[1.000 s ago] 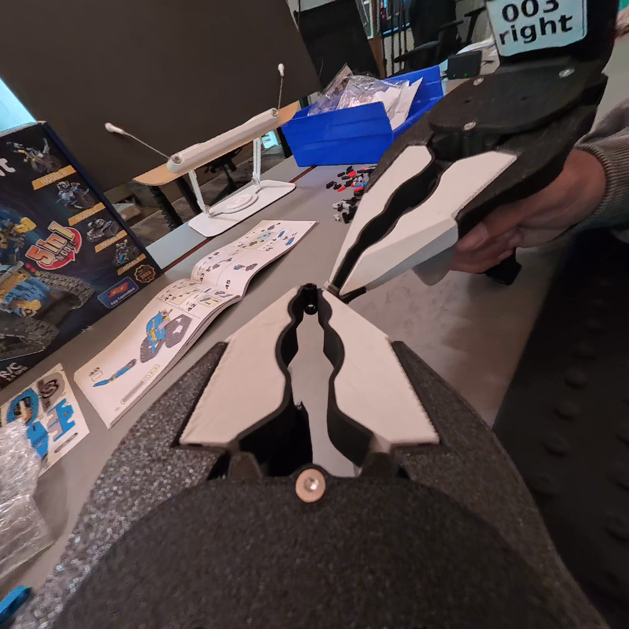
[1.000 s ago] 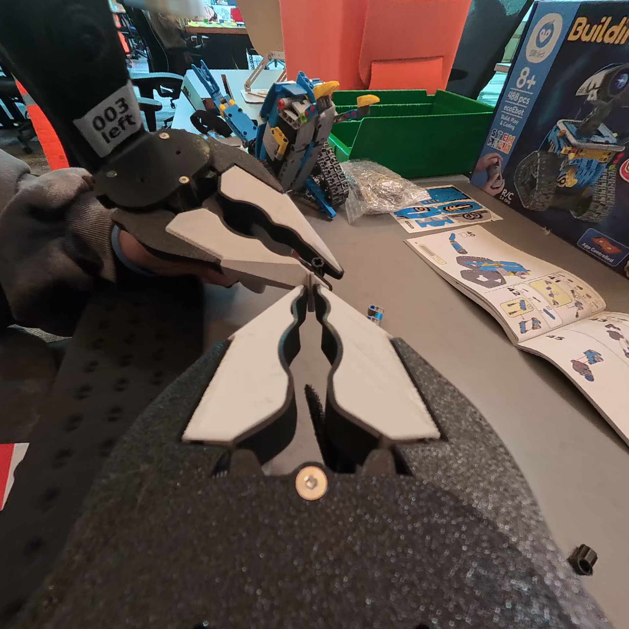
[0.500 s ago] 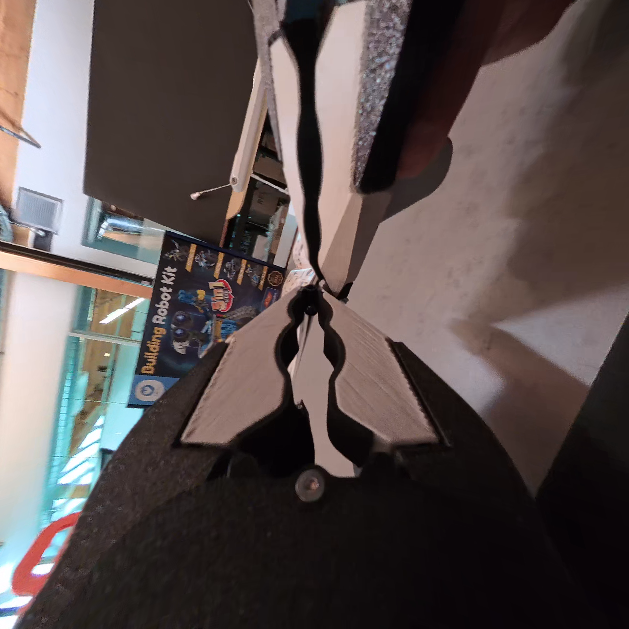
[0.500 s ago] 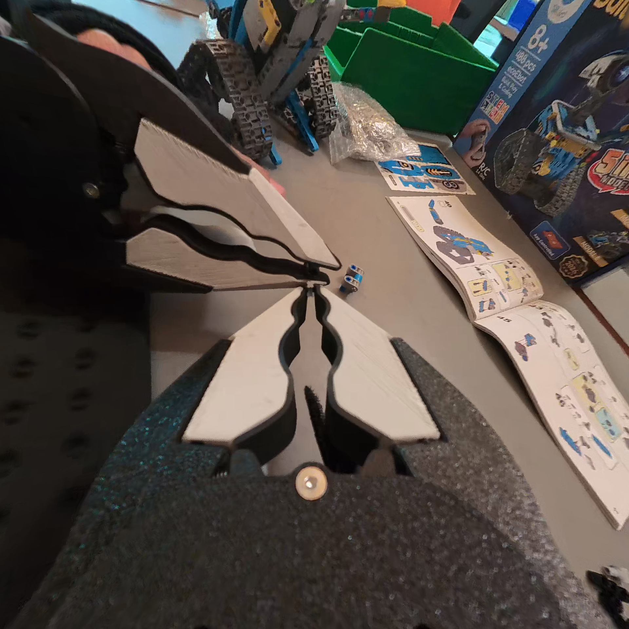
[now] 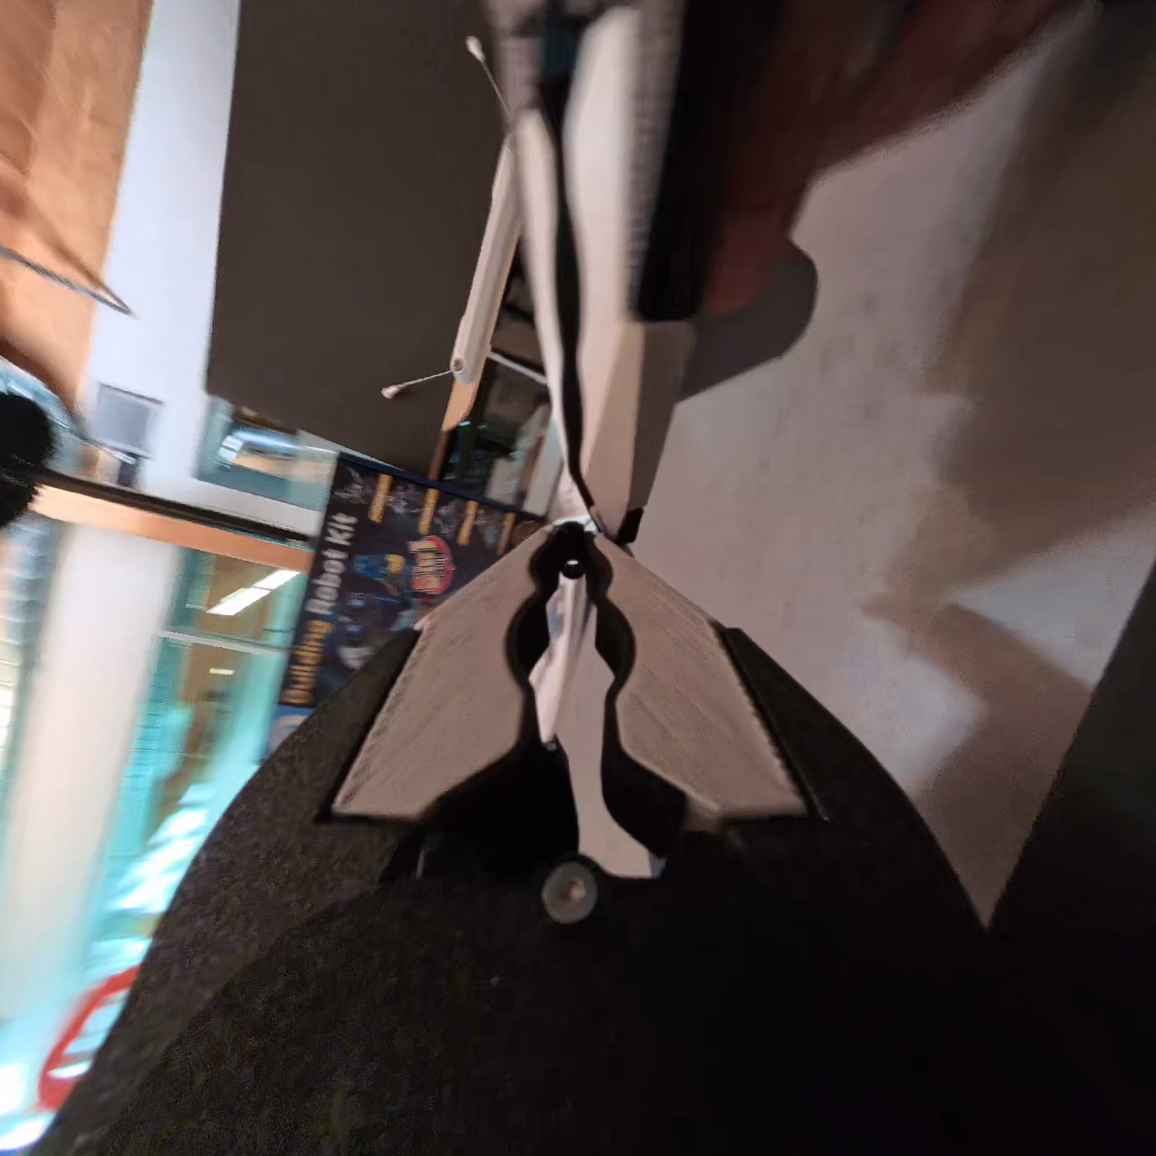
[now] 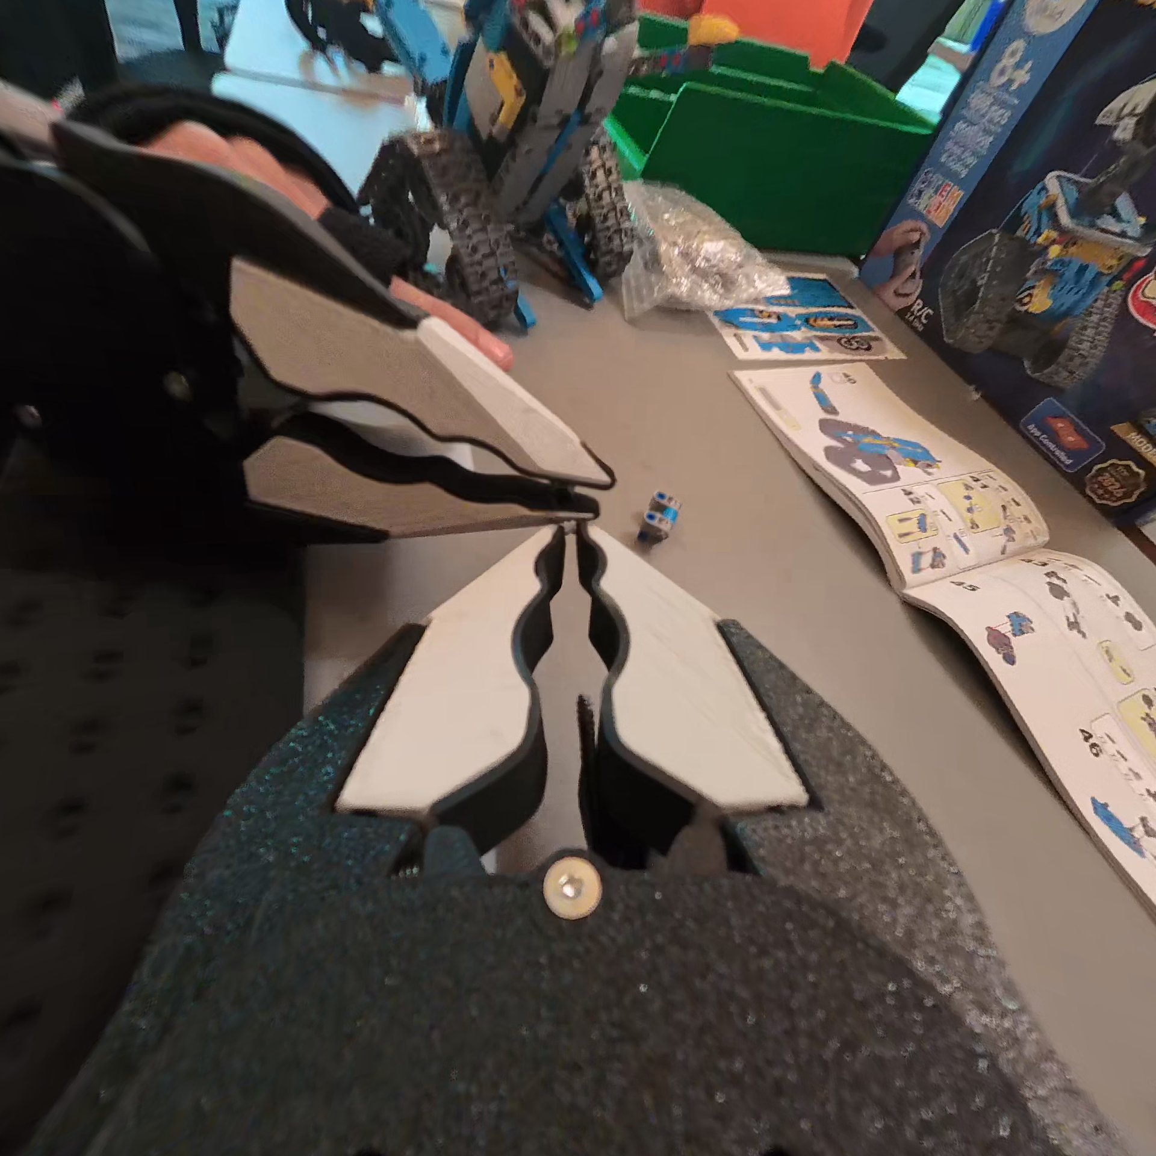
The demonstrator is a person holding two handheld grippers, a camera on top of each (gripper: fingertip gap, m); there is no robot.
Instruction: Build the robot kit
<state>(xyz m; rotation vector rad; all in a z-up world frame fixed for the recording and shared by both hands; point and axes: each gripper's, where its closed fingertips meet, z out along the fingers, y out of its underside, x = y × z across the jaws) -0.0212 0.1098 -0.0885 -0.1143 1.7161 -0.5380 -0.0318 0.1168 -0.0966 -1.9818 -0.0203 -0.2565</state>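
My left gripper (image 5: 572, 544) is rolled onto its side and shut on a small black piece with a round hole (image 5: 570, 553) at its tips. My right gripper (image 6: 569, 532) is shut on a small dark pin, mostly hidden between its tips. The two grippers meet tip to tip just above the grey table (image 6: 719, 625). In the left wrist view the right gripper (image 5: 603, 519) comes in from above. In the right wrist view the left gripper (image 6: 588, 497) comes in from the left. A small blue and grey piece (image 6: 662, 516) lies on the table just right of the tips.
An open instruction booklet (image 6: 938, 500) and a sticker sheet (image 6: 801, 325) lie to the right, by a blue toy box (image 6: 1063, 250). A tracked toy robot (image 6: 513, 156), a plastic bag (image 6: 694, 256) and a green bin (image 6: 769, 144) stand behind. A black mat (image 6: 125, 688) lies at left. The tips of both grippers are at nearly the same place. From either gripper's tips it is about 25 centimeters to the tracked toy robot (image 6: 513, 156).
My left gripper has rolled onto its side while staying tip to tip with the right one. The right gripper has tilted down towards the table. Both have stayed shut.
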